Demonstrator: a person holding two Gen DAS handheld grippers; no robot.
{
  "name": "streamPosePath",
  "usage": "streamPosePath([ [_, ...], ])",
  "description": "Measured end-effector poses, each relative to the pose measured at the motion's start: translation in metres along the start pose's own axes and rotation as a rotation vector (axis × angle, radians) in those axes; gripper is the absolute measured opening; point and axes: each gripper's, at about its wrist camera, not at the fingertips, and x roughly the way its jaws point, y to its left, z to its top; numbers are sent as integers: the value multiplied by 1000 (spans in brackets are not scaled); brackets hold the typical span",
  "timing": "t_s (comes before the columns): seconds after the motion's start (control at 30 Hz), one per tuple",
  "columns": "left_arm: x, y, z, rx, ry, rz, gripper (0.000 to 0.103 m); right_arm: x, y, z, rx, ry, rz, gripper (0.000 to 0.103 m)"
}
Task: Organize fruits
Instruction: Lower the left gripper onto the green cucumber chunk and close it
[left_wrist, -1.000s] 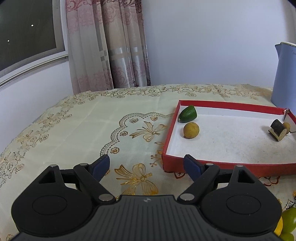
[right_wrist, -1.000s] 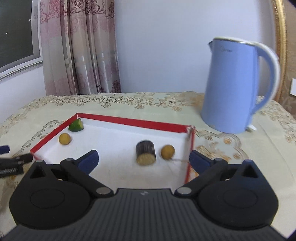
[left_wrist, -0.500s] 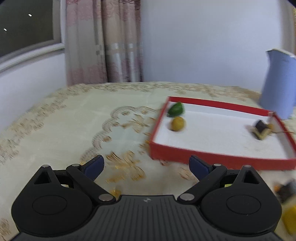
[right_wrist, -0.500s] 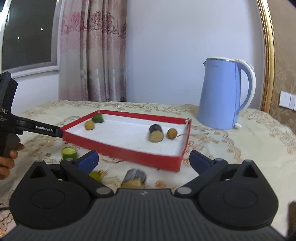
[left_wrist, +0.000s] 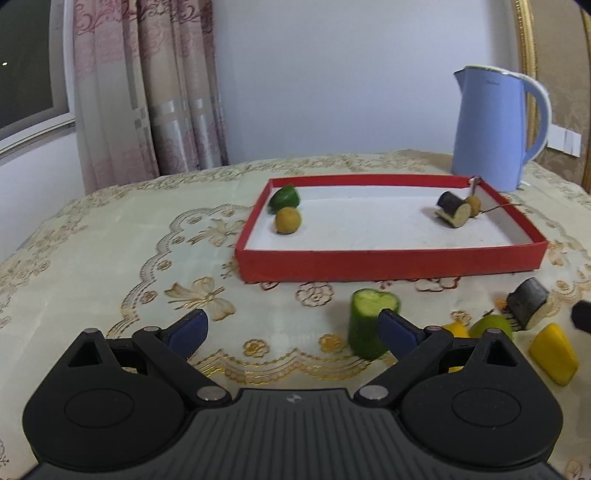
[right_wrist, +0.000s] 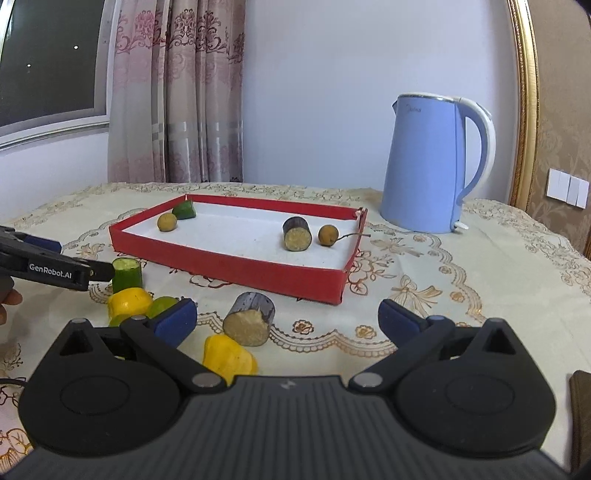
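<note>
A red tray (left_wrist: 388, 264) (right_wrist: 236, 271) holds a green piece (left_wrist: 284, 197), a round brown fruit (left_wrist: 288, 220), a dark cane piece (left_wrist: 453, 213) and a small stemmed fruit (right_wrist: 328, 235). In front of it an upright cucumber piece (left_wrist: 369, 325) (right_wrist: 127, 275) stands just ahead of the right fingertip of my open left gripper (left_wrist: 293, 332) (right_wrist: 74, 266). Another cane piece (right_wrist: 251, 323) (left_wrist: 528, 306) and a yellow piece (right_wrist: 229, 356) lie between the fingers of my open right gripper (right_wrist: 288, 323), untouched. A second yellow piece (right_wrist: 129, 301) and a green fruit (right_wrist: 162, 304) lie to its left.
A blue kettle (right_wrist: 432, 162) (left_wrist: 495, 125) stands behind the tray's right corner. A patterned cloth (left_wrist: 129, 240) covers the table. Curtains (left_wrist: 147, 92) and a window are at the back left, a gold frame (right_wrist: 524, 103) on the right. A hand (right_wrist: 5, 299) holds the left gripper.
Both grippers have drawn back from the tray toward the near edge, bringing the loose pieces in front of it into view. The left jaws have widened and its view has swung right.
</note>
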Motion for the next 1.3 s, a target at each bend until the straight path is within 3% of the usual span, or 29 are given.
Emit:
streamPosePath([
  [0.2,9,-13,8,-7,30,-74,99,1,-3,-1,20,3,5,103],
  [0.5,28,-22,9,38,49,-43,97,-2,5,-2,-33,-15,25,103],
  [0.6,32,-19,8,27,62,-72,77,-3,16,-2,-98,-17,37,103],
  [0.73,35,-18,6,15,74,-132,60,-2,23,-2,-132,-3,44,103],
  [0.9,28,-28,5,67,44,-152,33,-1,20,-2,-116,7,45,103],
  [1.17,29,-18,6,20,42,-133,33,4,22,-4,-138,71,62,103],
  [1.3,29,-13,6,17,35,-42,32,3,37,-7,-208,93,108,103],
])
